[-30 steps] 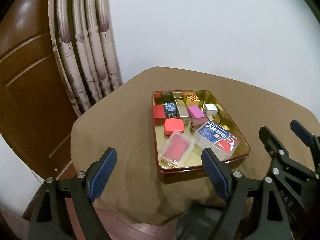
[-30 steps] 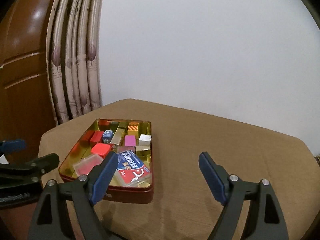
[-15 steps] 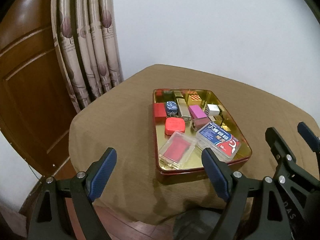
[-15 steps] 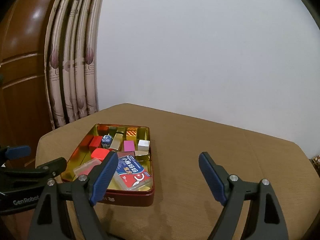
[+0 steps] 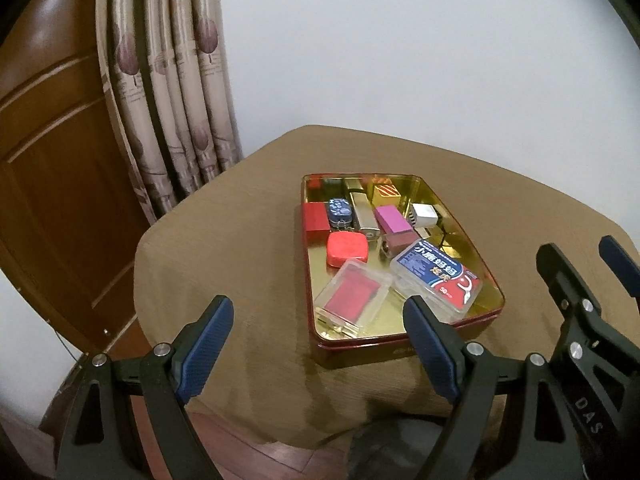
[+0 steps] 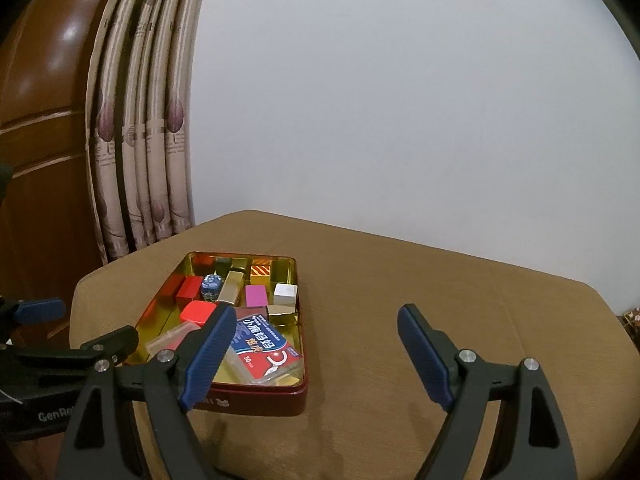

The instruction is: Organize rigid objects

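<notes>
Left gripper [image 5: 316, 344] and right gripper [image 6: 312, 350], both spread and empty, hover near the red tin [image 5: 400, 350] of small boxes on the bench [image 5: 224, 248].

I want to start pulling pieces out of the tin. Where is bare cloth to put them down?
Widest bare cloth lies between the tin and the wall. A narrower strip runs between the tin and the curtain. Inside the tin it is crowded; only gold floor near the white block shows bare.

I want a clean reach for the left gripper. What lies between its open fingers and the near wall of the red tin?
Only bare brown tablecloth lies between the left gripper and the red tin; the left wrist view shows it.
</notes>
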`<move>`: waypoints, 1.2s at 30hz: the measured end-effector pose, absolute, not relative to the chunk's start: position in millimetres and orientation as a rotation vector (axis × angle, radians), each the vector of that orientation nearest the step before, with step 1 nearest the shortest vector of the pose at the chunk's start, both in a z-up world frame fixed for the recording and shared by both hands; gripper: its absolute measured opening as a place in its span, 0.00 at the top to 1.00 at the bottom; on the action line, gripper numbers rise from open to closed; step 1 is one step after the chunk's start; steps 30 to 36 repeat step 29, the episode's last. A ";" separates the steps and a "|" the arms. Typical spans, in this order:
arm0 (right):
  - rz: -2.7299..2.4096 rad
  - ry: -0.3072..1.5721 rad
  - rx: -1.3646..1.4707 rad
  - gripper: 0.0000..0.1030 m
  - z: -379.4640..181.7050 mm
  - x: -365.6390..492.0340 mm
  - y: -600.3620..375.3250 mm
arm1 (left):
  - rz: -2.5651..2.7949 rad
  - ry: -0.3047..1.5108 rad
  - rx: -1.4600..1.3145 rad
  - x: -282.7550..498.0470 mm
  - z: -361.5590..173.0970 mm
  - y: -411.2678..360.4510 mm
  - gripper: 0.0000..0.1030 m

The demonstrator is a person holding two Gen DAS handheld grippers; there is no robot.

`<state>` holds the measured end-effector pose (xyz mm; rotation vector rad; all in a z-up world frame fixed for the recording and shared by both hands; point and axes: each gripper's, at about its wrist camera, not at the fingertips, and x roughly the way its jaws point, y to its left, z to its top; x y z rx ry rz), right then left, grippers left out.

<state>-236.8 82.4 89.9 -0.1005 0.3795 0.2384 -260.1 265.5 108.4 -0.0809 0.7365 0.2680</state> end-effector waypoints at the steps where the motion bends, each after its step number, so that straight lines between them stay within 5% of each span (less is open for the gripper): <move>1: 0.239 0.378 -0.103 0.17 90.1 -237.1 83.0 | 0.270 0.738 -0.083 -259.9 108.3 266.0 0.18; 8: 0.247 0.372 -0.118 0.17 88.8 -240.0 88.6 | 0.263 0.770 -0.111 -256.2 102.4 270.5 0.17; 11: 0.246 0.370 -0.115 0.17 88.2 -240.5 89.4 | 0.288 0.749 -0.082 -257.3 101.3 269.2 0.09; 36: 0.259 0.376 -0.112 0.17 85.5 -240.5 91.4 | 0.291 0.715 -0.059 -258.7 102.3 268.1 0.10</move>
